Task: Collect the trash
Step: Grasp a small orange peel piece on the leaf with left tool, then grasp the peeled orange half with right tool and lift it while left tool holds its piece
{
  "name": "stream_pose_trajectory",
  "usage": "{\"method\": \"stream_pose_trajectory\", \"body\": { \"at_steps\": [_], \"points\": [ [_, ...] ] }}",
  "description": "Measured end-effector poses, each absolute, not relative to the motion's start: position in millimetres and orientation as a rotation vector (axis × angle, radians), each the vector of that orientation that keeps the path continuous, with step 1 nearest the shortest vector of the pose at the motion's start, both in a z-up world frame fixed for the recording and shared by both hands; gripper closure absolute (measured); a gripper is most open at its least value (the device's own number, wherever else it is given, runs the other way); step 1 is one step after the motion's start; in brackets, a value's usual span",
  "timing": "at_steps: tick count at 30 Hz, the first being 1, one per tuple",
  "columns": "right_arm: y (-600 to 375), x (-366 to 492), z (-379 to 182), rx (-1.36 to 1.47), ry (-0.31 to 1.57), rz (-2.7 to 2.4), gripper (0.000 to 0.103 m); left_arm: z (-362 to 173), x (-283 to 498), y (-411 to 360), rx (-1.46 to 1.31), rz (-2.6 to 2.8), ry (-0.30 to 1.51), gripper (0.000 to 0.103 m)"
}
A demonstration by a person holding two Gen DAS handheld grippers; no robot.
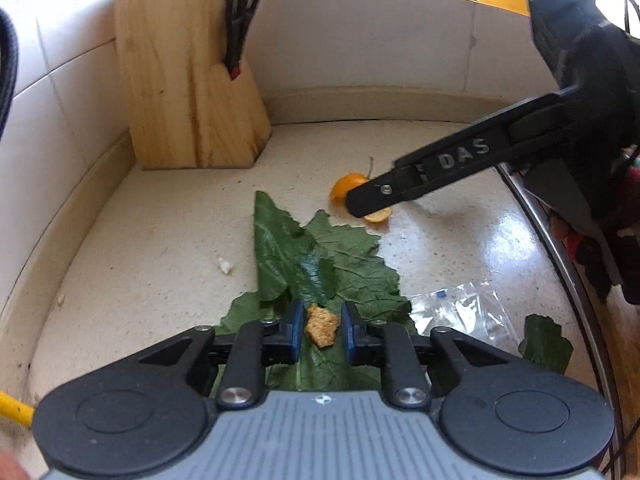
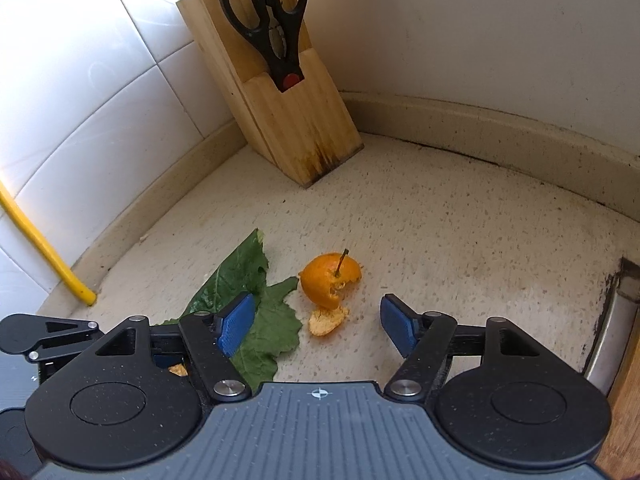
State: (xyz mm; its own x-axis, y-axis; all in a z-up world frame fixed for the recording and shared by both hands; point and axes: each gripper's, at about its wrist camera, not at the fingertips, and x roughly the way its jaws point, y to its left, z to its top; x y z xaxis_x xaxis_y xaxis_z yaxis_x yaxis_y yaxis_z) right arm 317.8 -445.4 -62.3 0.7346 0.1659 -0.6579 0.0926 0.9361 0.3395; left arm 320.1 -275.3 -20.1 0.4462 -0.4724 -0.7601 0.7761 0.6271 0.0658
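Two hand-held grippers work over scraps on the speckled desk (image 2: 460,240).

Low in the left view, the left hand-held gripper (image 1: 321,326) brackets a tan crumb (image 1: 321,325) on a leaf (image 1: 320,264), pads apart, not clearly pinching. In the right view's centre, the right hand-held gripper (image 2: 318,322) gapes wide around orange peel (image 2: 329,282); a knife block (image 2: 280,92) stands upper left.
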Motion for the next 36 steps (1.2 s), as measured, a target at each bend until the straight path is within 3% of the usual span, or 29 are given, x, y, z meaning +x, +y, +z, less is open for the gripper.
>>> {"method": "stream_pose_trajectory", "body": {
  "at_steps": [4,6,8,11,14,23,27,29,32,34,36],
  "points": [
    [-442,322,-64,0.334,0.75,0.046,0.03,-21,312,-277,0.484,-0.811,0.759,0.099],
    [-438,323,-64,0.29,0.752,0.037,0.04,-19,310,-274,0.46,-0.827,0.771,0.102],
    [-436,324,-64,0.269,0.761,0.035,0.062,-15,307,-273,0.456,-0.838,0.764,0.102],
    [-437,322,-63,0.279,0.77,0.031,0.075,-15,306,-273,0.458,-0.843,0.763,0.102],
    [-437,319,-62,0.287,0.76,0.031,0.081,-14,306,-271,0.445,-0.841,0.762,0.102],
    [-442,307,-49,0.315,0.726,0.019,0.081,-3,310,-261,0.364,-0.826,0.769,0.102],
    [-446,312,-53,0.366,0.707,0.031,0.063,0,309,-257,0.344,-0.821,0.768,0.102],
    [-446,317,-54,0.37,0.695,0.029,0.045,1,309,-255,0.334,-0.82,0.768,0.102],
    [-440,329,-58,0.338,0.704,0.036,0.033,0,310,-256,0.329,-0.821,0.772,0.102],
    [-436,337,-63,0.288,0.718,0.019,0.037,-1,311,-257,0.327,-0.821,0.777,0.102],
    [-432,341,-63,0.236,0.724,-0.023,0.065,-1,312,-258,0.321,-0.823,0.783,0.102]
  ]
}}
